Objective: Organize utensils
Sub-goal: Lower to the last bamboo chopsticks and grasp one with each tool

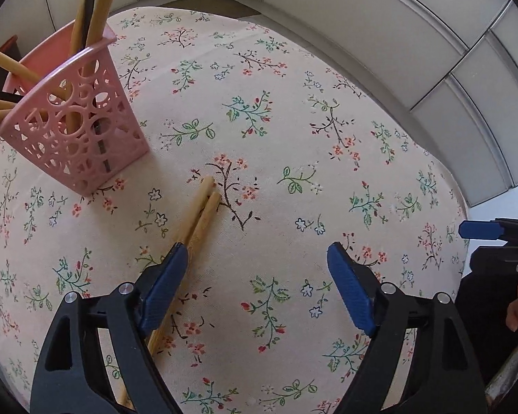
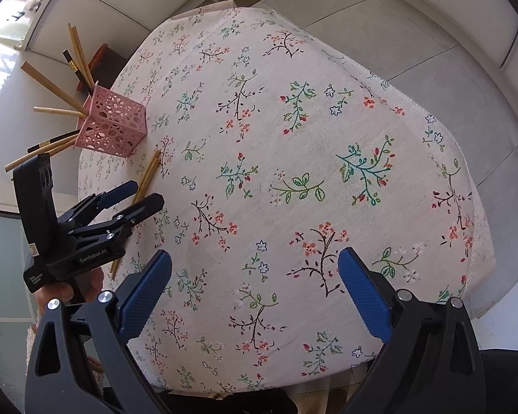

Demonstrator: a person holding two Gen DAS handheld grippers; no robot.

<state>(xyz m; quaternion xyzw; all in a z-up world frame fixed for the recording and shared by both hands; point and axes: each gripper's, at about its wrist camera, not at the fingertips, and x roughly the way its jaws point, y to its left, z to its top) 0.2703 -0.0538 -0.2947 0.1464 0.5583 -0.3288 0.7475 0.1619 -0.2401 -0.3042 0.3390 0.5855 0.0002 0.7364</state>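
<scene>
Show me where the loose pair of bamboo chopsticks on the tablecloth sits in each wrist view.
Left wrist: the bamboo chopsticks lie lower centre-left, running under the left claw's left finger.
Right wrist: the same pair lies at mid-left, passing beneath the left claw.
Shared landmark: the pink perforated basket, just beyond the chopsticks' far ends in both.

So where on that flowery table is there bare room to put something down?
Most of the tablecloth lies bare: everything right of the loose chopsticks out to the far and right edges. The crowded part is the left corner, around the pink basket, its chopsticks, and the left gripper.
</scene>
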